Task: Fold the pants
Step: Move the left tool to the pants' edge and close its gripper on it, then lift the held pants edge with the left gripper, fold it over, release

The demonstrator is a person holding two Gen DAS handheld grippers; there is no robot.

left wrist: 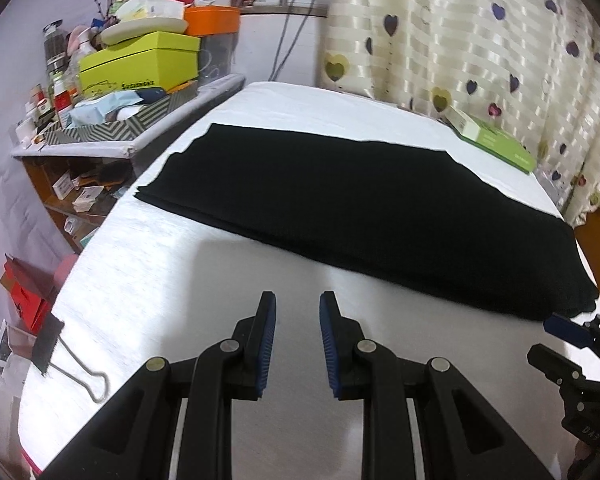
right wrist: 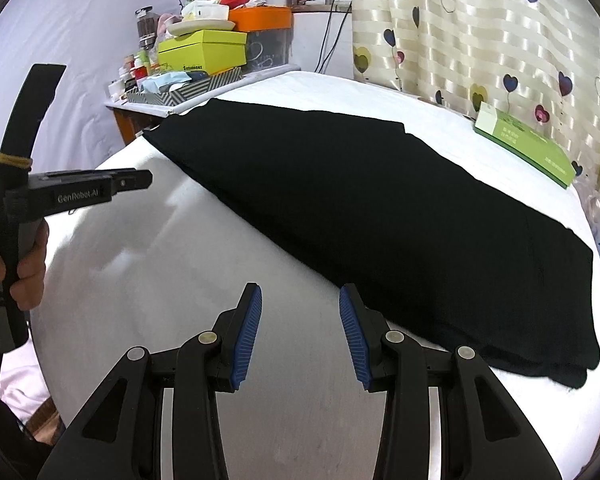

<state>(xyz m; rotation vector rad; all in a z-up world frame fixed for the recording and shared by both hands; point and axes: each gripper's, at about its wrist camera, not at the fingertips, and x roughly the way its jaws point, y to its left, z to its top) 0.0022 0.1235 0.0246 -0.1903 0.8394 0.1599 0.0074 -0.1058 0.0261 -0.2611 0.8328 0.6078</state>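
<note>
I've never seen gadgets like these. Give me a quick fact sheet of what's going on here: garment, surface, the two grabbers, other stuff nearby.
garment: black pants, lying flat, lengthwise
surface: white table
left gripper: open, empty, short of the pants
right gripper: open, empty, near the pants' edge
on table: green box at far edge; binder clip at left edge
beside table: cluttered shelf

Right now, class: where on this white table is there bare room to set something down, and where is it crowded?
Free: the near strip of the table between both grippers and the black pants, and the far strip behind the pants, left of the green box. Crowded: the cluttered side shelf; a binder clip grips the near-left edge.
</note>
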